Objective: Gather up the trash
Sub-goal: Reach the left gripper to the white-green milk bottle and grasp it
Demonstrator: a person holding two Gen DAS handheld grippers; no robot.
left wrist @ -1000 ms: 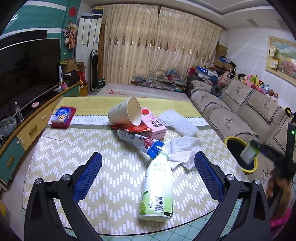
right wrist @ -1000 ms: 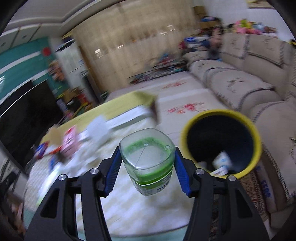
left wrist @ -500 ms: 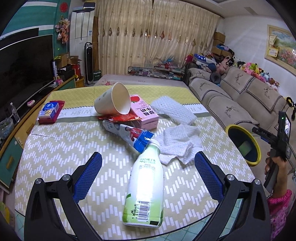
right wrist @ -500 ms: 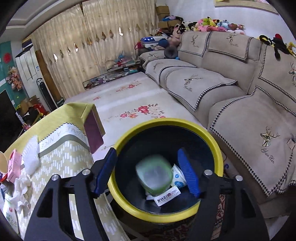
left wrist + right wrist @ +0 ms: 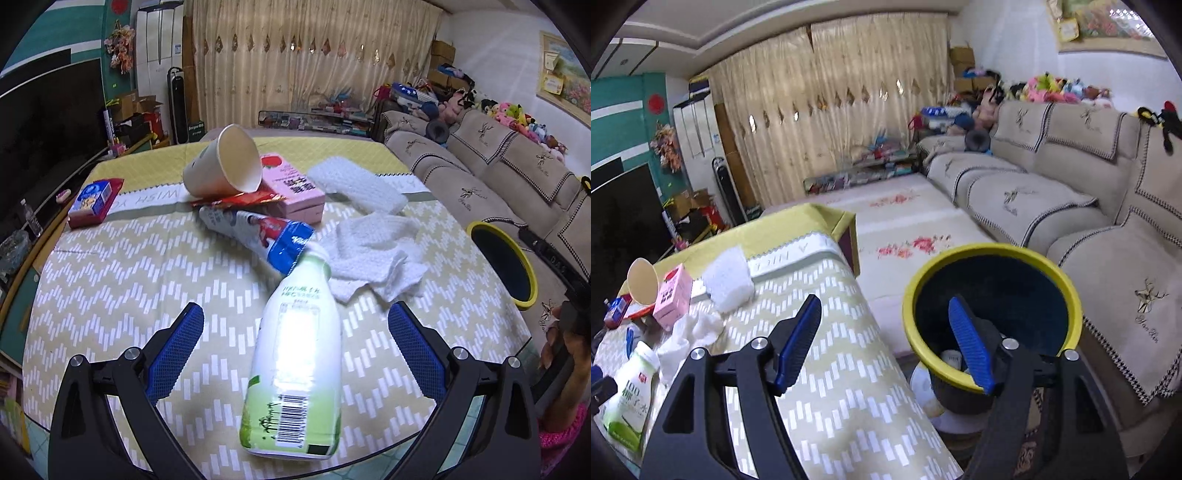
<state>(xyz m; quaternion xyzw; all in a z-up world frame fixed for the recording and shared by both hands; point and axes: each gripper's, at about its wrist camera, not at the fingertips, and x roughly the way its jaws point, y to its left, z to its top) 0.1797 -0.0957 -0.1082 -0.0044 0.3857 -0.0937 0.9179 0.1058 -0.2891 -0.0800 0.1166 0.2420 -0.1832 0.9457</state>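
A white and green milk bottle (image 5: 295, 369) lies on the table, its neck toward the heap of trash. My left gripper (image 5: 293, 339) is open, its pads on either side of the bottle without touching it. Behind lie a crushed carton (image 5: 255, 229), a paper cup (image 5: 225, 166), a pink carton (image 5: 295, 188), a red wrapper (image 5: 240, 199) and white tissues (image 5: 373, 254). My right gripper (image 5: 882, 339) is open and empty above the table edge, beside the yellow-rimmed bin (image 5: 993, 266). The bin (image 5: 498, 258) holds trash (image 5: 951, 358). The bottle also shows in the right wrist view (image 5: 628, 395).
A red and blue packet (image 5: 94, 201) lies at the table's far left. A white sponge cloth (image 5: 354, 184) lies at the back right. A beige sofa (image 5: 1071, 206) runs along the right wall behind the bin. A TV cabinet stands left of the table.
My right gripper opened and dropped the green-banded cup into the bin, then drew back toward the table. My left gripper moved closer over the milk bottle.
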